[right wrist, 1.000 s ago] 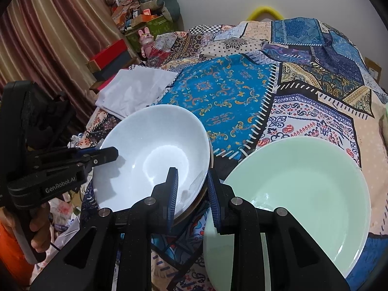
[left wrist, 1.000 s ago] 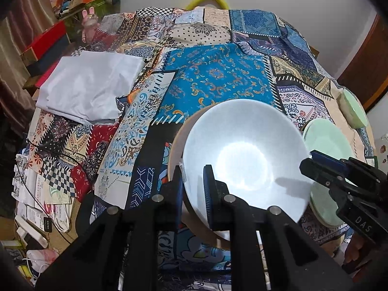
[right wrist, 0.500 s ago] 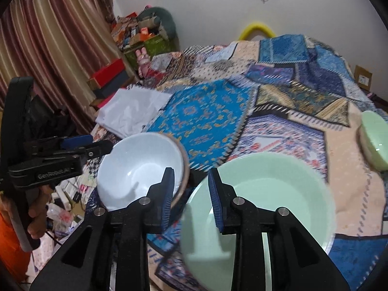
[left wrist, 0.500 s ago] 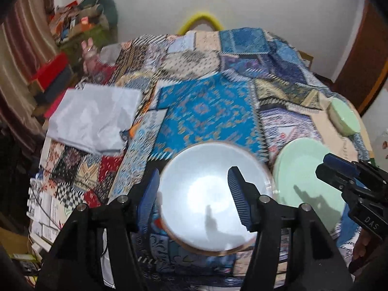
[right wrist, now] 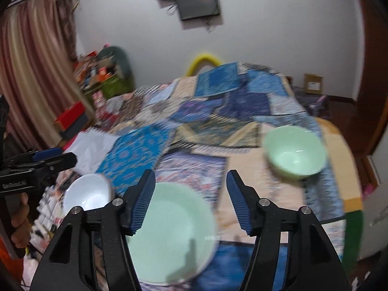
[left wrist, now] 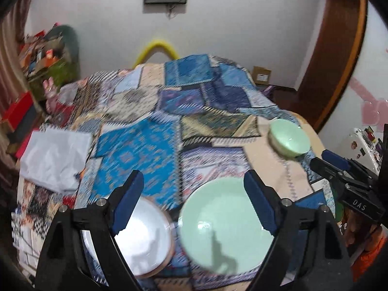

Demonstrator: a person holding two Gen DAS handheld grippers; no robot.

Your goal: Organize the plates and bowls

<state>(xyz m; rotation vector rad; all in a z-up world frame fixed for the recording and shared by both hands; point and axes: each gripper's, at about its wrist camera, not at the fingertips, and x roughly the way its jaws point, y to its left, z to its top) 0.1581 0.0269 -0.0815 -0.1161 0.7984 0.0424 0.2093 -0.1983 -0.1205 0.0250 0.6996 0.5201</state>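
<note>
Both tongs empty, jaws just opened: left tongs [left wrist: 194, 203] and right tongs [right wrist: 190, 201] hang clear above the bed's near edge, where white bowl [left wrist: 143, 237] sits beside green plate [left wrist: 225, 223]; green bowl [right wrist: 294, 152] waits alone near right edge, likely next.

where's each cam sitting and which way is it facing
Left wrist: on the left gripper, looking down over its open fingers at the white bowl; the right gripper shows at right.
Right wrist: on the right gripper, fingers open; a hand shows at left.
Shared: green plate, small green bowl.
</note>
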